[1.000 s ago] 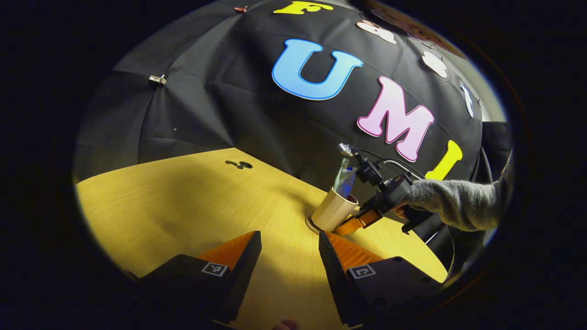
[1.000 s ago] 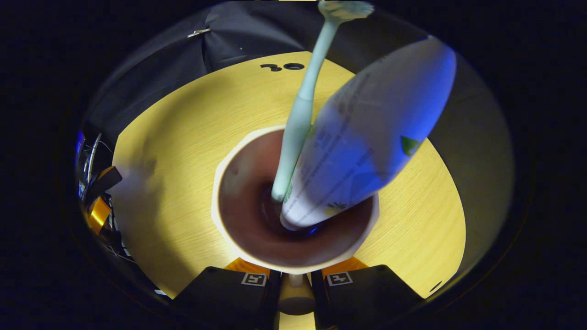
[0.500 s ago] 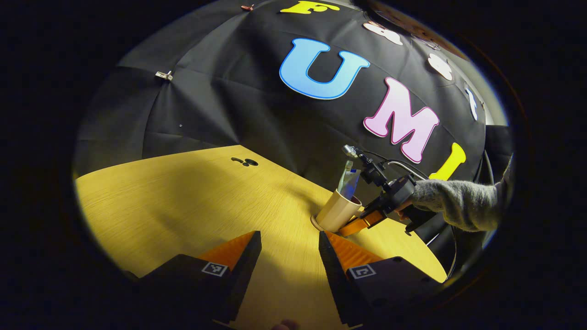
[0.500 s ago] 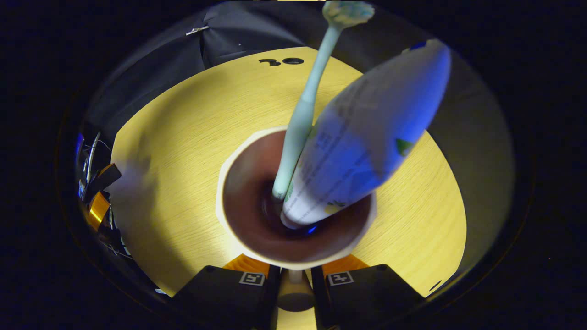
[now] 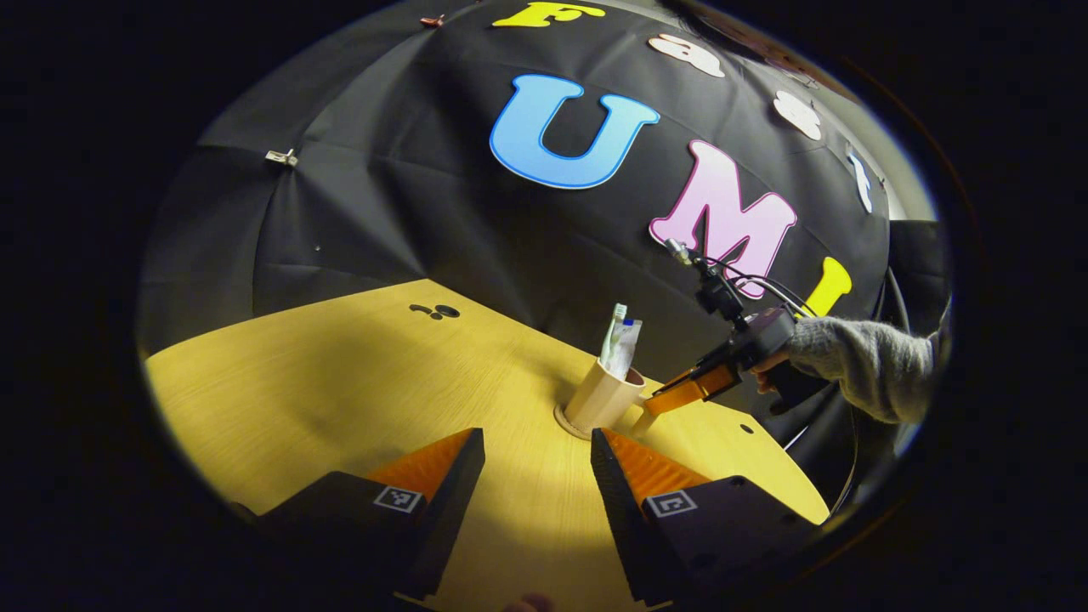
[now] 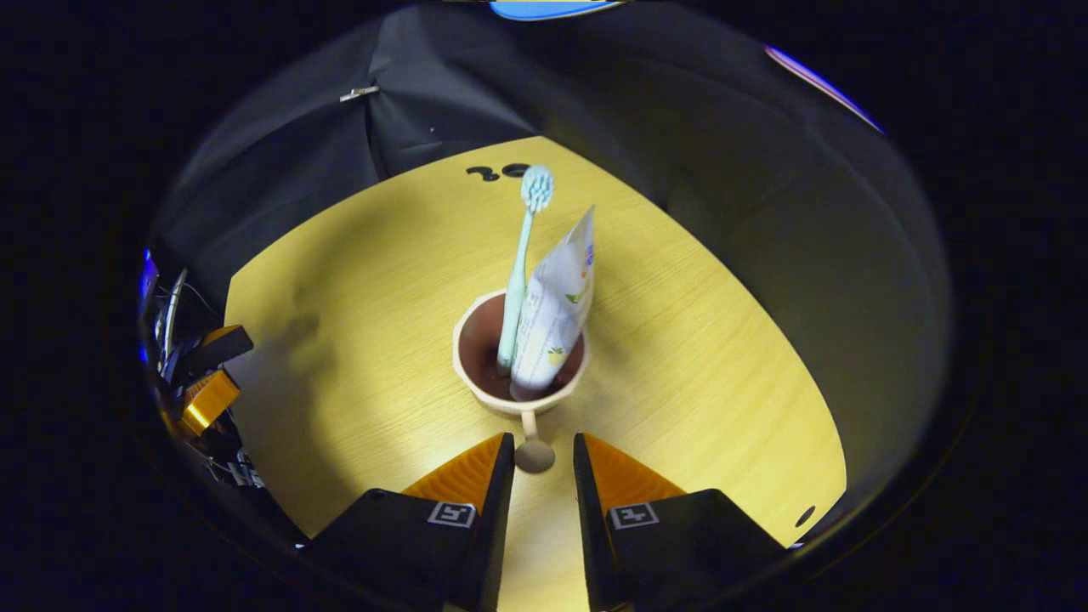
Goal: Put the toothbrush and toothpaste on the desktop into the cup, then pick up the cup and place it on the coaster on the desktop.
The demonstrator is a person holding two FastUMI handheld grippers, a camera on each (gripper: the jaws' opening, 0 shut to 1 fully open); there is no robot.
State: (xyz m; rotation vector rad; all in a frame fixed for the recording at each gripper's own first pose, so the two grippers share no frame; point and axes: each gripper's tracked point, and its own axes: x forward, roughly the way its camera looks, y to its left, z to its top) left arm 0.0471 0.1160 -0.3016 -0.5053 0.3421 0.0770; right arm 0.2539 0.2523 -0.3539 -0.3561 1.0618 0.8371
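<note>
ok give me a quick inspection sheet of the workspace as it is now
surface: yellow wood-grain desktop, small dark holes near far edge.
job's things: beige handled cup on round coaster, holding pale green toothbrush and white toothpaste tube.
clutter: nothing seen.
grippers: right gripper open, fingers either side of the handle's end, not touching; left gripper open, empty.
cables: black cables on the right gripper.
surroundings: black cloth wall; grey sleeve.

Left gripper view: low over the table (image 5: 340, 382), facing the cup (image 5: 599, 398) (shared); right gripper view: near, looking down.
</note>
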